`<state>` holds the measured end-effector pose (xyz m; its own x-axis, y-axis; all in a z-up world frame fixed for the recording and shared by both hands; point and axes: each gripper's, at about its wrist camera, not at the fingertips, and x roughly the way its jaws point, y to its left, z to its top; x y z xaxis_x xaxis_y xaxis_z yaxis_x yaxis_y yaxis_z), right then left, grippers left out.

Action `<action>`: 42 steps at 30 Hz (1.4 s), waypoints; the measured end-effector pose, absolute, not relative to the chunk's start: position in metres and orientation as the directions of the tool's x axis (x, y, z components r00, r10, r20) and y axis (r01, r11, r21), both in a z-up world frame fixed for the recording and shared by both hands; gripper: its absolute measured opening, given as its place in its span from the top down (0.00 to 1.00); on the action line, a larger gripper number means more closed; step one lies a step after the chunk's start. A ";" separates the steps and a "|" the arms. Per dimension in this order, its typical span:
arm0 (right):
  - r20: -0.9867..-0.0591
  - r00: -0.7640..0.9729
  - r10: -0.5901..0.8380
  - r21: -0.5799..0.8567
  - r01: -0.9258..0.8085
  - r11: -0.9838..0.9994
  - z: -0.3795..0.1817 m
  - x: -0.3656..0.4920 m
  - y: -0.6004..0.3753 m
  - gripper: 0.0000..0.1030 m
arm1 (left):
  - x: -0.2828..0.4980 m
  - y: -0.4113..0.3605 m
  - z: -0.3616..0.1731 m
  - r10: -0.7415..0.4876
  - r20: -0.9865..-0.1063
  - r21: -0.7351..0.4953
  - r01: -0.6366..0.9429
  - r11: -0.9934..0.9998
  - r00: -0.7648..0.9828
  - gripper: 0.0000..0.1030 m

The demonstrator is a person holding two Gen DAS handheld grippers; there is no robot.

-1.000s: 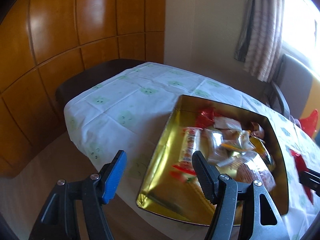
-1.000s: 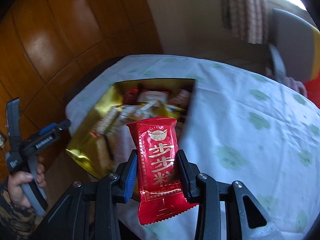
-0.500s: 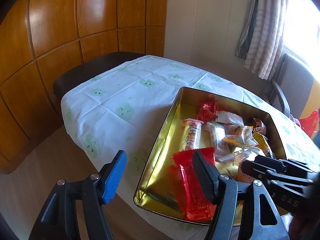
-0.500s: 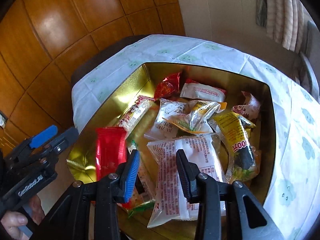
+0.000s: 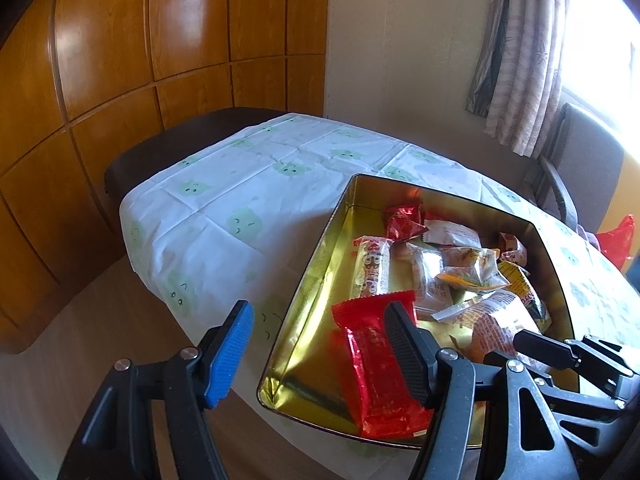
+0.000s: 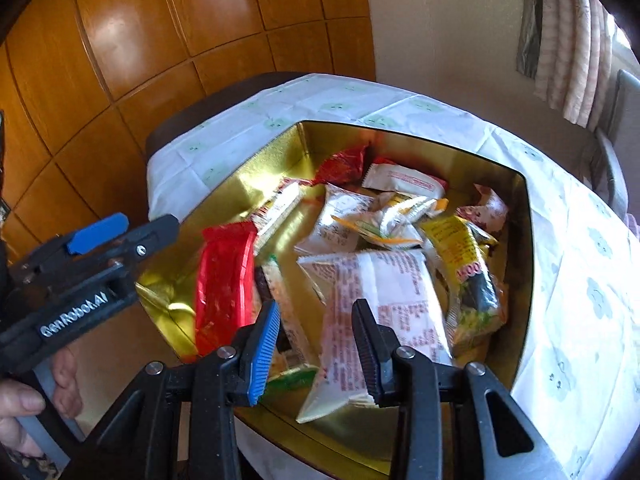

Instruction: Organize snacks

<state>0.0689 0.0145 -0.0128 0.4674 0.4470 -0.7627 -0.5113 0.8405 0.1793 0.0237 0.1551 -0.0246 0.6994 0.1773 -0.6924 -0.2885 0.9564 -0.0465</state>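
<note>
Snacks fill the gold tin (image 5: 316, 276); a red packet (image 5: 380, 364) lies at its lower left corner. Right gripper (image 6: 316, 344) hovers over them, jaws partly apart, empty. Only the right view shows a hand (image 6: 24, 412) at lower left holding the left gripper (image 5: 316, 344), wide open and empty.

tin (image 6: 224, 184): gold | tablecloth (image 5: 224, 216): white, green faces | packet (image 5: 376, 364): red

"GenRobot.AI" stands in white on the left gripper (image 6: 98, 236) body, lower left of the right-wrist frame.
</note>
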 end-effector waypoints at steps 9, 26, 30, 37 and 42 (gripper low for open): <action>-0.755 0.499 0.426 0.180 -0.466 0.866 -0.013 0.061 -0.004 0.63 | 0.021 0.140 -0.018 0.157 -0.675 -0.036 -0.245 0.969 0.720 0.33; -0.682 0.662 0.311 0.105 -0.332 0.937 0.007 0.030 -0.045 0.63 | 0.008 0.098 -0.008 0.089 -0.639 -0.023 -0.134 0.991 0.764 0.33; -0.660 0.712 0.240 0.058 -0.271 0.961 0.007 0.014 -0.060 0.62 | 0.001 0.081 -0.007 0.065 -0.626 -0.022 -0.100 0.995 0.777 0.29; -0.654 0.740 0.159 0.046 -0.171 0.984 0.001 -0.002 -0.092 0.62 | -0.011 0.046 -0.007 0.020 -0.615 -0.008 -0.032 0.999 0.788 0.19; -0.663 0.736 0.137 0.058 -0.133 0.990 -0.005 -0.008 -0.108 0.62 | -0.017 0.027 -0.007 0.003 -0.614 0.015 0.008 1.000 0.789 0.15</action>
